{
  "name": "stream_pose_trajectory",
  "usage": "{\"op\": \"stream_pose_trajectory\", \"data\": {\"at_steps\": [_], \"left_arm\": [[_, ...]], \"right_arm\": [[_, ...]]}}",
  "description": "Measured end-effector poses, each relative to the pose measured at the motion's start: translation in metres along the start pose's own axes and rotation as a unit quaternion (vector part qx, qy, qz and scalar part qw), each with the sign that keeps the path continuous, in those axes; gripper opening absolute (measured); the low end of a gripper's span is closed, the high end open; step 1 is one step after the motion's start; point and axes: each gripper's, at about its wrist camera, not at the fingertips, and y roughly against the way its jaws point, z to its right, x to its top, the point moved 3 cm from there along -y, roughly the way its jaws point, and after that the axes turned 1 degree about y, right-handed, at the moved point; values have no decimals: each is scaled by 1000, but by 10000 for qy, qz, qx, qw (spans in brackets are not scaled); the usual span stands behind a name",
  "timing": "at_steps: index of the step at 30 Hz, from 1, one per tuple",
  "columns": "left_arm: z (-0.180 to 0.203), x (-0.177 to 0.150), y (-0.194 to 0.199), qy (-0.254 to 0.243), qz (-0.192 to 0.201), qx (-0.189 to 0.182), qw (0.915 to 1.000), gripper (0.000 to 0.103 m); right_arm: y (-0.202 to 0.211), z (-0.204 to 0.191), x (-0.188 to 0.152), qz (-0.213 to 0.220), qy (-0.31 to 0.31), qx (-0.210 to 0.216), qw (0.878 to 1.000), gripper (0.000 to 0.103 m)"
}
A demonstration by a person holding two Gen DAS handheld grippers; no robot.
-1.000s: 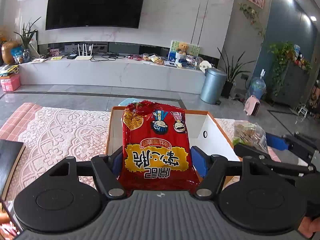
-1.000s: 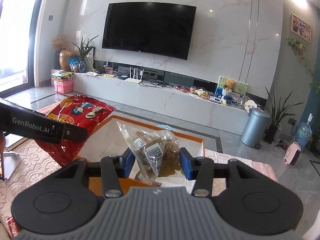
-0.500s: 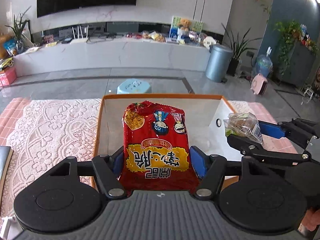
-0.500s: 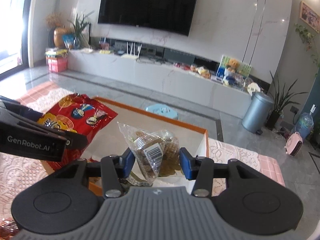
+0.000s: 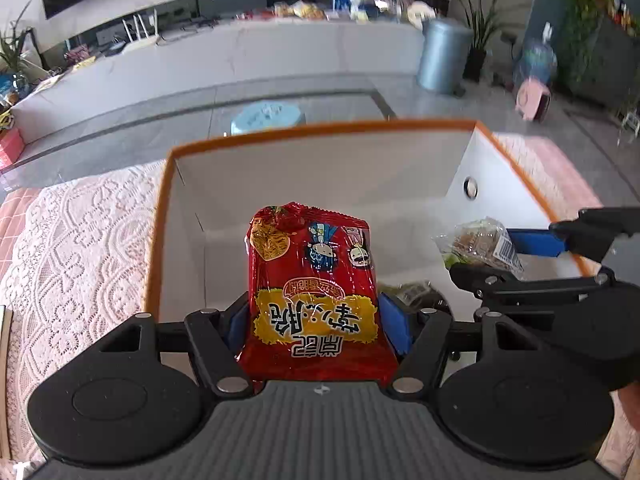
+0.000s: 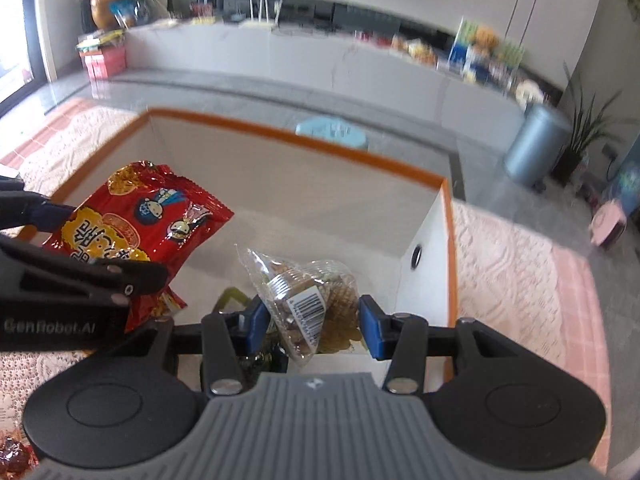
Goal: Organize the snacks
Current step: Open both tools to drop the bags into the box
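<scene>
While both snacks are hanging over the white box (image 5: 400, 200), the left gripper (image 5: 316, 320) is squeezing the red noodle bag (image 5: 312, 280) and the right gripper (image 6: 312, 320) is pinching the clear cookie bag (image 6: 308, 300). Letting go together, they are risking a bump and a bag sliding out.

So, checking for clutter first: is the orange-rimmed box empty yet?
Not empty: a few small wrapped snacks already lie on the floor of the box.

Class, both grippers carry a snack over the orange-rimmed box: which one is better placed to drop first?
Probably the right gripper: its clear bag hangs inside the box, the red packet nearer the rim.
</scene>
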Motion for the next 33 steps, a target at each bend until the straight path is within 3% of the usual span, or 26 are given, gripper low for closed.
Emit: {"op": "stream_pose_trajectory", "data": {"at_steps": [4,15,20,25,33], "left_arm": [[0,-4,-11,11,-304,46,9995,75],[0,-4,-21,37,-618,122,9980,76],[1,-5,-20,106,-613,119,9980,84],[-3,-7,-11,210,-481,165,9985,88],[-4,-6,14,318,-179,157,9992,91]], "right_arm": [[-15,-2,0,-310,-27,60,9995,46],[-33,-5,-8,-868,-59,214,9960,48],[-32,-2,-7,-926,-206,254,9952,49],[-23,2,-2,-806,-207,159,9964,60],[4,5,0,-603,-149,66,9980,68]]}}
